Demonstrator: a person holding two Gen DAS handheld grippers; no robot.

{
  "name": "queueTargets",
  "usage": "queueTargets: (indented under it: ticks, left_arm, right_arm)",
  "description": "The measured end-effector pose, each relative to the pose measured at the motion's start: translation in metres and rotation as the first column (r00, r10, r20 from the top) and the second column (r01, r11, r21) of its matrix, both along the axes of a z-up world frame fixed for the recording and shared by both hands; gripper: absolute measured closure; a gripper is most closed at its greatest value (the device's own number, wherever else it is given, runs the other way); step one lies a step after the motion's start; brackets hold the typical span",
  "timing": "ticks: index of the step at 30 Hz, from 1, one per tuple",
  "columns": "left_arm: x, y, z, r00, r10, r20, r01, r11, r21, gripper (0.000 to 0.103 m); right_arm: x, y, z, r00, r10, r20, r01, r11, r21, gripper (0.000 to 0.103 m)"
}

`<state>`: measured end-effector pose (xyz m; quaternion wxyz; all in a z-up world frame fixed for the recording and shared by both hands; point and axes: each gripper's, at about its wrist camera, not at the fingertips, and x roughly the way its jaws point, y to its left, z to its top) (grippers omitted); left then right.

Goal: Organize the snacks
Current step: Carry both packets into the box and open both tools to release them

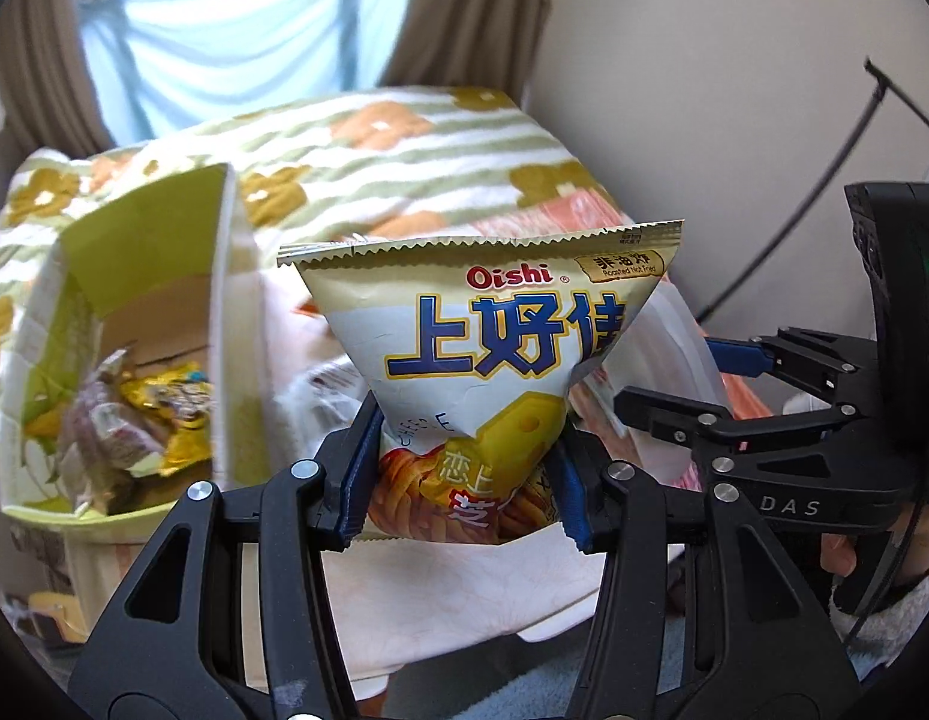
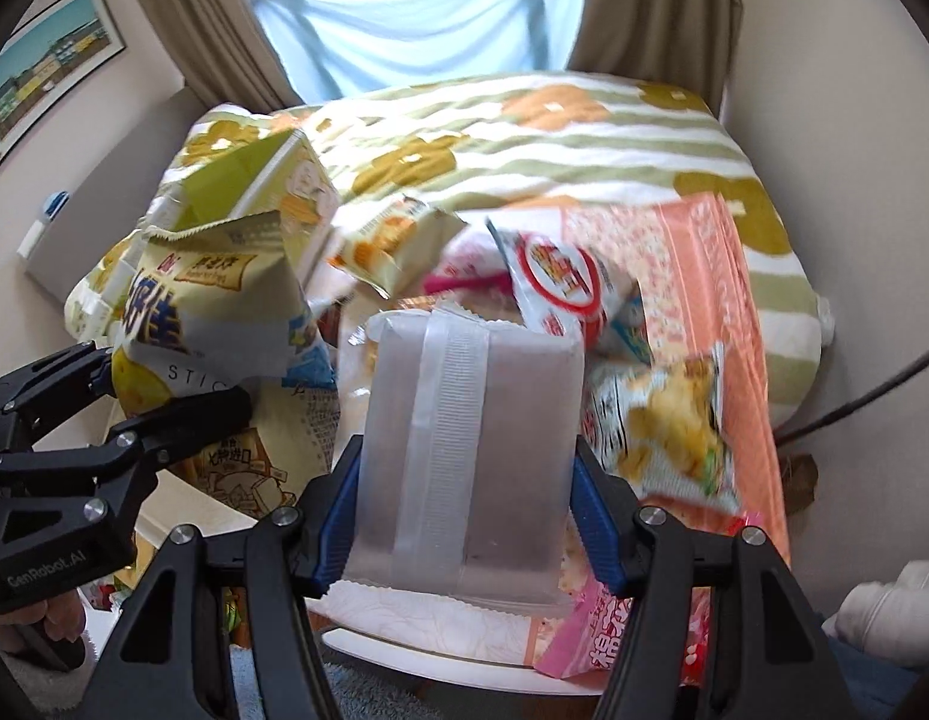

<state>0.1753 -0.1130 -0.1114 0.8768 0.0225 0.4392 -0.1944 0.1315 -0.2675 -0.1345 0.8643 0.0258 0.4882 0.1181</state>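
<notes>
- Our left gripper [image 1: 461, 480] squeezes the Oishi bag [image 1: 494, 360].
- The open green box [image 1: 134, 300] sits at nine o'clock, nearest our left.
- Our right gripper [image 2: 464, 516] squeezes a silver pack [image 2: 470, 450].

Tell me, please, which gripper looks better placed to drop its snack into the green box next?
Probably the left gripper: its Oishi bag is beside the open green box, while the right gripper, holding a silver packet, sits farther away.
</notes>
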Motion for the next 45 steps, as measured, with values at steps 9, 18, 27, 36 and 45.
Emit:
queueTargets:
  ticks: [9,18,27,36,45]
  left_arm:
    - [0.012,0.081,0.047,0.982,0.163,0.094,-0.161,0.986,-0.034,0.057]
    - [0.074,0.178,0.053,0.963,0.262,0.059,-0.261,0.965,-0.021,0.057]
    - [0.160,0.254,0.007,0.963,0.255,-0.085,-0.256,0.967,-0.003,0.057]
    - [0.210,0.267,-0.048,0.961,0.159,-0.228,-0.149,0.987,0.063,0.055]
    - [0.193,0.281,-0.051,0.965,0.188,-0.182,-0.181,0.982,0.055,0.004]
  right_arm:
    - [0.014,0.063,0.051,0.985,0.126,0.121,-0.128,0.992,0.005,0.044]
    - [0.061,0.157,0.069,0.970,0.194,0.149,-0.201,0.979,0.037,0.044]
    - [0.124,0.238,0.035,0.981,0.184,0.062,-0.186,0.982,0.034,0.044]
    - [0.152,0.264,-0.005,0.995,0.080,-0.055,-0.080,0.997,0.002,0.044]
    - [0.165,0.271,-0.016,0.994,0.084,-0.076,-0.089,0.993,-0.072,0.044]
